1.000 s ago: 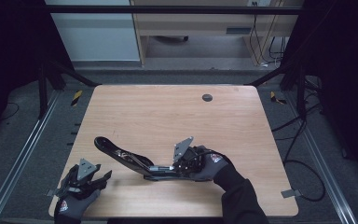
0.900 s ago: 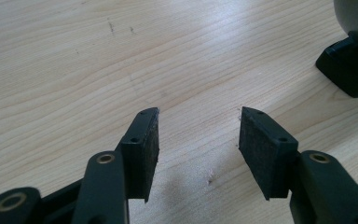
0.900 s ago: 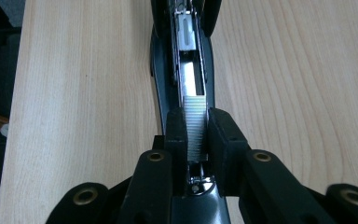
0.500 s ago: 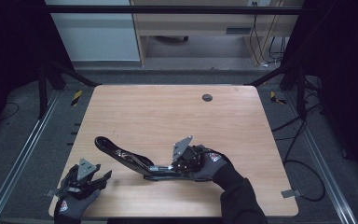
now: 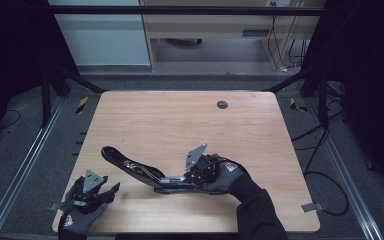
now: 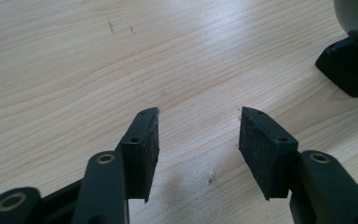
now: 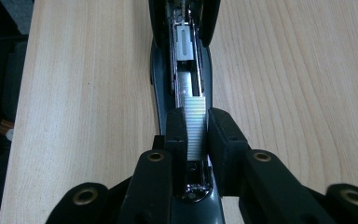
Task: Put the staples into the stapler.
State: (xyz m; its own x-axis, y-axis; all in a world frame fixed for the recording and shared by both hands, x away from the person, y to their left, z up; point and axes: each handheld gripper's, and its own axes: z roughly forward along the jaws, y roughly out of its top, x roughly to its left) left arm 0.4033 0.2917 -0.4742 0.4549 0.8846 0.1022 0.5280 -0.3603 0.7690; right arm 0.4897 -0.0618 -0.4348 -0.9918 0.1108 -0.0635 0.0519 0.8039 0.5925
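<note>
- Pinching a strip of staples [image 7: 196, 123] between the narrowed jaws of the right gripper [image 7: 196, 128], right over the metal channel of the opened black stapler [image 5: 145, 172].
- Lying near the front middle of the wooden table [image 5: 180, 125].
- Hovering wide-jawed and empty over bare wood at the front left corner: left gripper [image 6: 198, 135].

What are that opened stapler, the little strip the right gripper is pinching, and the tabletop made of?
The stapler looks like dark glossy plastic around a shiny metal channel, judging by its reflections. The strip of staples seems to be pale metal, finely ribbed. The table looks like light wood or wood-look laminate, with matte grain lines.
</note>
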